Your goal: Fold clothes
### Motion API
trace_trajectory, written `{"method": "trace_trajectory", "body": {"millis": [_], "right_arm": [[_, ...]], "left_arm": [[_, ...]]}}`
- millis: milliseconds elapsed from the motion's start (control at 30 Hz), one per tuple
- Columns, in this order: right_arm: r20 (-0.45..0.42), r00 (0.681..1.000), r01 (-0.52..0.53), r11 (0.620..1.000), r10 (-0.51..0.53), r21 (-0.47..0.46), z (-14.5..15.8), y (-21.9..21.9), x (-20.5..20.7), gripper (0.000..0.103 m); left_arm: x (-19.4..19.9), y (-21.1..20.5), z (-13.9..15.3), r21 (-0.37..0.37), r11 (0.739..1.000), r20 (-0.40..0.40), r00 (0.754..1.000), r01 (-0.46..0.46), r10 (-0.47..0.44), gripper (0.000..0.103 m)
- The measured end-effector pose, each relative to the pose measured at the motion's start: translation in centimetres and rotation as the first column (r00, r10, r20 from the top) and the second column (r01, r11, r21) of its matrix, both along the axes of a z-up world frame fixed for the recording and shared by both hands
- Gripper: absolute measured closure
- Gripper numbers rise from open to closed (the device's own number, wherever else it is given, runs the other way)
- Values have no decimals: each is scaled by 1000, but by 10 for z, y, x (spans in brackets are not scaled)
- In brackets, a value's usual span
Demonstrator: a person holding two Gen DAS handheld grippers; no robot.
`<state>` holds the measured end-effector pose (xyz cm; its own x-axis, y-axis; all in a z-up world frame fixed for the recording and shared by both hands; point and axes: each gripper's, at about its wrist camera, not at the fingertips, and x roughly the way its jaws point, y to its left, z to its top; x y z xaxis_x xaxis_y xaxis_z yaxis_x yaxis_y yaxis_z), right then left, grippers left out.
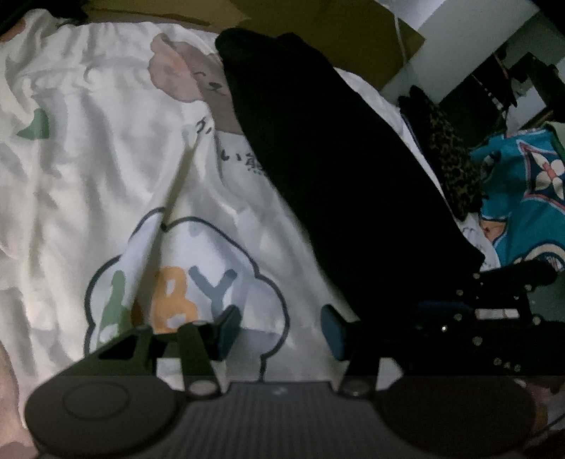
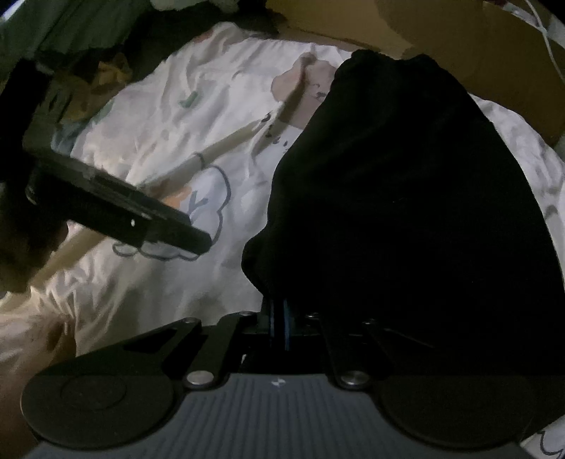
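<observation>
A black garment (image 1: 335, 176) lies lengthwise on a white bed sheet (image 1: 88, 159) printed with cartoon bears and a cloud. My left gripper (image 1: 279, 332) hovers open over the cloud print, just left of the garment's near edge, with nothing between its blue pads. In the right wrist view the same black garment (image 2: 406, 212) fills the right half. My right gripper (image 2: 279, 317) is shut, its blue pads pressed together on the garment's near left edge. The left gripper's dark body (image 2: 116, 208) reaches in from the left over the sheet (image 2: 159, 116).
A brown cardboard box (image 1: 335, 28) stands behind the sheet, seen too in the right wrist view (image 2: 459, 46). Right of the bed lie a dark leopard-print cloth (image 1: 448, 151) and a teal patterned cloth (image 1: 529, 197). Green fabric (image 2: 53, 28) lies at the far left.
</observation>
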<state>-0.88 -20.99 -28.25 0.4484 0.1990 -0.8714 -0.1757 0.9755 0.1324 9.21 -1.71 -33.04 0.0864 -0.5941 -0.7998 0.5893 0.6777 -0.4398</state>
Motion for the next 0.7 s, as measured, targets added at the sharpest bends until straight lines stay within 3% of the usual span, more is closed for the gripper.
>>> {"method": "trace_trajectory", "body": {"millis": [133,367,533,700], "right_arm": [[-20,999,43,995,-42,86,4,-12,1,100],[-5,998,57,997,-57,47,5,-14,3,100],[14,999,49,997,-49,56,11,-12,4,100],[14,999,49,997,-50,55,12,-12,4,100]], "left_arm": [[1,-1,0,0,1000,4,1000,-1,1,49],[-4,-5,1,2,1000,20,1000,15,-15,49],[-11,-19,-1,6,997,50,996,77,-77,48],[-26,-37,-4,40,985,116,979,167,-170,33]]}}
